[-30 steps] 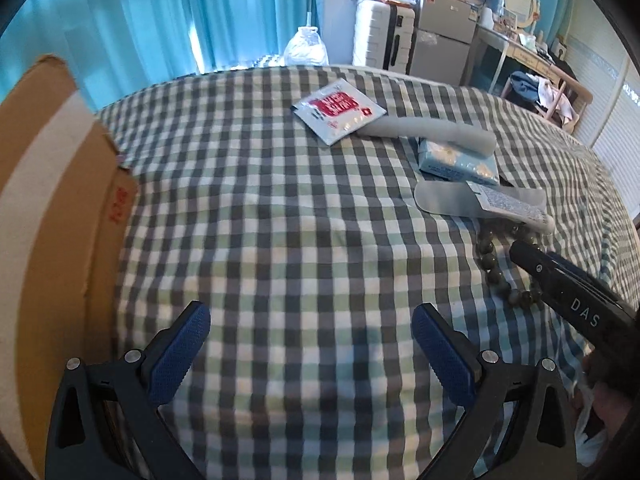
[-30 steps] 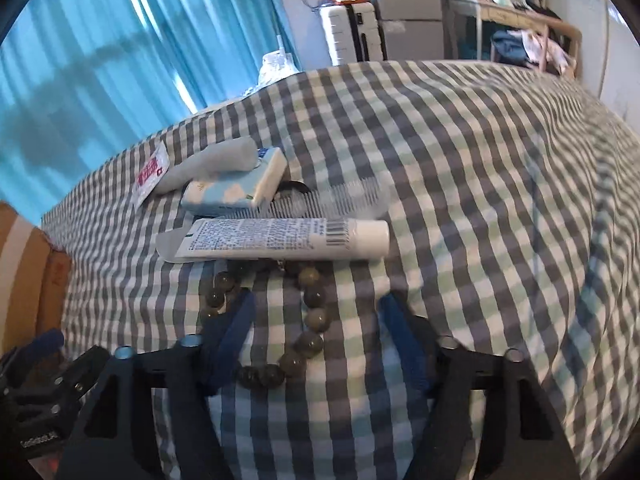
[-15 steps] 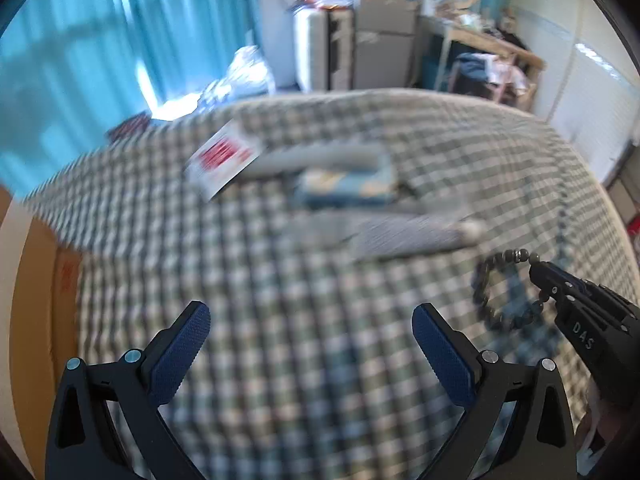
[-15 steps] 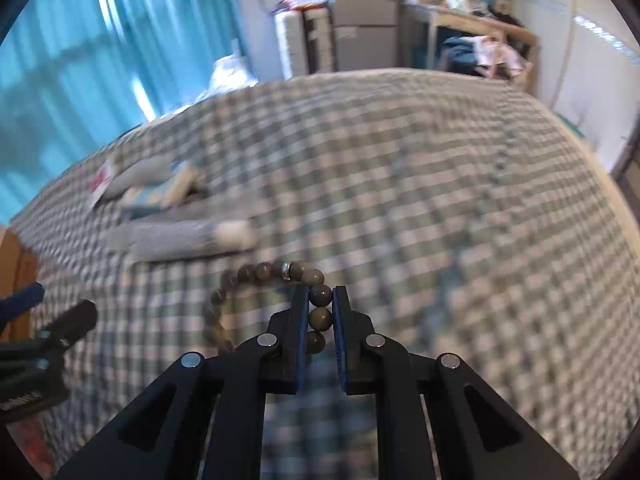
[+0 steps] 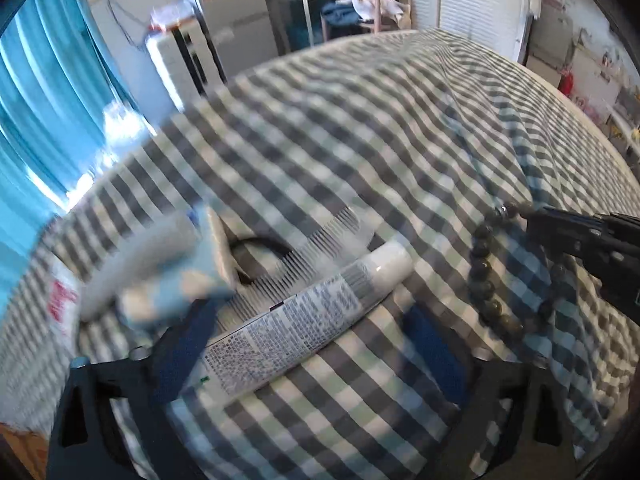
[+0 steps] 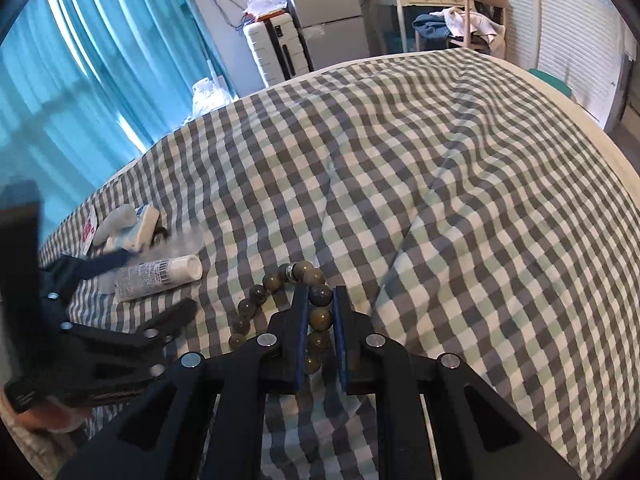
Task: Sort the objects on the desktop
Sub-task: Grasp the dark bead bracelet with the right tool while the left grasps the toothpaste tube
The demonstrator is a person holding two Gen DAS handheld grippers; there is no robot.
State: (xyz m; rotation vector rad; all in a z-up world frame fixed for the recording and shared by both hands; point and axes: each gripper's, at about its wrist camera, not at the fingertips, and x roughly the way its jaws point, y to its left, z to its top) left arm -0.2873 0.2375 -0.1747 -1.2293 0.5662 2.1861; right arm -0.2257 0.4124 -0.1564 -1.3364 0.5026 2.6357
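Observation:
My right gripper (image 6: 320, 312) is shut on a dark bead bracelet (image 6: 276, 280) and holds it just above the checked cloth; the bracelet (image 5: 486, 272) also hangs from the right gripper (image 5: 532, 220) in the left wrist view. My left gripper (image 5: 312, 336) is open around a white printed tube (image 5: 304, 320), one finger on each side. Behind the tube lie a clear comb (image 5: 316, 248), a blue-and-white tissue pack (image 5: 180, 280), a grey case (image 5: 132, 252) and a red-and-white sachet (image 5: 60, 300).
The checked cloth (image 6: 440, 200) covers the whole surface and is wrinkled on the right. A brown cardboard edge (image 5: 16, 444) shows at the lower left. Curtains, a suitcase, a fridge and a desk stand behind.
The right gripper closed on the bracelet and lifted it to the right. The left gripper swung right and down, and its open fingers now straddle the tube.

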